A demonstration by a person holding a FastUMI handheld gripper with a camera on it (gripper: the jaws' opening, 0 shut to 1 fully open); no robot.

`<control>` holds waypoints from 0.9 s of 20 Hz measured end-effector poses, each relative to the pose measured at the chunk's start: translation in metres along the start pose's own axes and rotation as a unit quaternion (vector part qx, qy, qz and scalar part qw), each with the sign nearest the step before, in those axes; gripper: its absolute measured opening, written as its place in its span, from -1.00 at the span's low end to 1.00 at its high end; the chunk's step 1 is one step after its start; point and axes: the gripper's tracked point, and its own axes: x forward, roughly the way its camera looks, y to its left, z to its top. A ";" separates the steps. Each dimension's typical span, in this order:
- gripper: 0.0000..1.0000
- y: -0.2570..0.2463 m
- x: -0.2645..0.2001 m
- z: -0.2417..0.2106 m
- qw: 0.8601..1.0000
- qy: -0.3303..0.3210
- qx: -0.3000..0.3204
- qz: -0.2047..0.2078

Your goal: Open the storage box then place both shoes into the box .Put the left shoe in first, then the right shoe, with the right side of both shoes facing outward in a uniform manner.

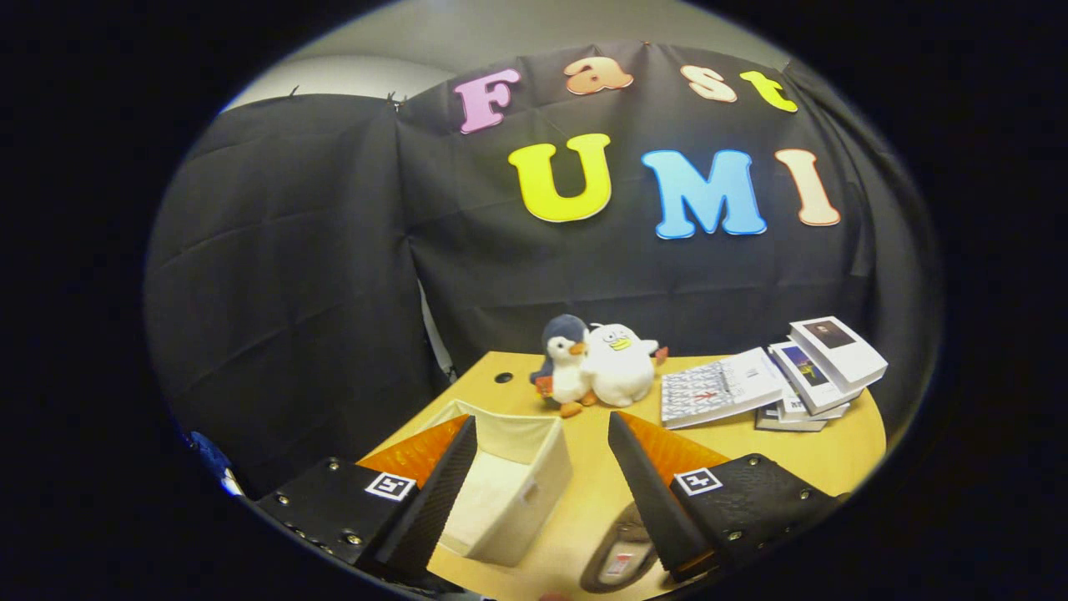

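A: Cream fabric, open-topped storage box (509, 480) sits lower centre of the frame on the light wooden table (834, 455), partly behind the left finger. No lid on it that I can see, and the inside looks empty.

B: Gripper (542, 501)?

A: Fingers well apart, nothing between them. It hangs above the table's near edge, pitched down a little and looking forward, so the box lies just ahead of the left finger and reaches into the gap.

B: Shoes?

A: One dark shoe with a pale insole (619, 558) at the bottom of the frame, tucked under the right finger (647, 492). Mostly hidden, so I can't tell whether it's the left or the right. I can't place a second shoe.

B: Risks?

A: First, picking the wrong shoe. Left goes in first and this view doesn't settle which one that is. Second, the shoe sits under the finger rather than between the two, so closing from here would likely clip its edge or push it along the table. Third, the box is soft-walled. A finger coming down on the rim could fold it or drag the box sideways.

B: Clutter?

A: Plush grey penguin (561, 363) and plush white bird (619, 363) at centre, stack of books (772, 380) centre right. All beyond the fingers, well apart from the box.
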 end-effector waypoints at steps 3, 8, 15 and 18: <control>0.95 -0.033 0.002 -0.034 0.999 0.028 0.008 -0.025; 0.95 -0.072 0.007 -0.095 0.995 0.084 0.012 -0.046; 0.95 -0.102 0.008 -0.171 0.982 0.181 0.007 -0.057; 0.95 -0.107 0.010 -0.195 0.974 0.219 0.006 -0.054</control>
